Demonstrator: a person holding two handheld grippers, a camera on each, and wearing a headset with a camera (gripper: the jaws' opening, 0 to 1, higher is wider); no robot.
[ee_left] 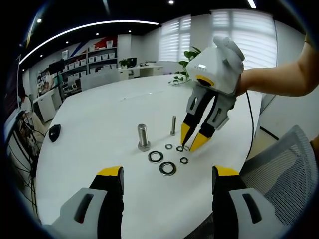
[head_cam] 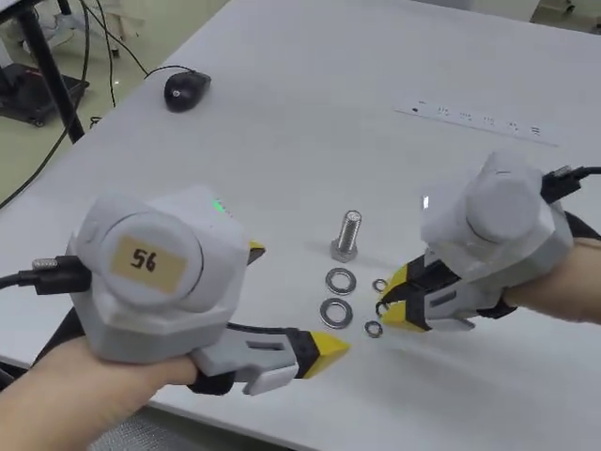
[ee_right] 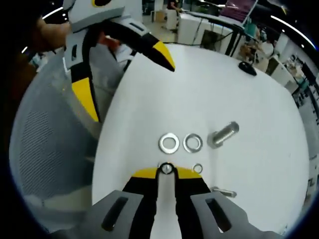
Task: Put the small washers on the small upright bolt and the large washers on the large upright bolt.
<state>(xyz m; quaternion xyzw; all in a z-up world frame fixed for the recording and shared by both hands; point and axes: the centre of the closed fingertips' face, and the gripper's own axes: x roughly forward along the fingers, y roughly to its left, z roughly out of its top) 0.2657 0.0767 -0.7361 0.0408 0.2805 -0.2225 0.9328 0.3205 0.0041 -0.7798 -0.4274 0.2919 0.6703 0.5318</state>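
Nearest to the person, the left gripper point(ee_left: 168, 172) hung over the near edge of the table point(head_cam: 282, 141). Its jaws were spread wide and held nothing. I judge that this place aside left the way free for the other hand.

Just beyond its tips the two large washers point(head_cam: 336, 312) lay flat on the table, one behind the other, not yet on any bolt.

To their right the right gripper point(ee_right: 166, 173) pointed down at the table top. Its jaws were drawn almost together on a small washer point(ee_right: 166, 169), which sat between the yellow tips. It seemed to be pinched by its rim, probably because so thin a ring can be lifted only this way. Whether it was already off the surface, I cannot tell. Loose small washers point(head_cam: 373, 329) lay close beside these tips.

Further on stood the large bolt point(head_cam: 346, 235), head down and thread up, so that a washer could be dropped over it from above. The small bolt point(ee_left: 173, 124) stood upright a little behind it, near the right gripper, which made a short way for the small washer.

Far back on the table lay a mouse point(head_cam: 186, 89).
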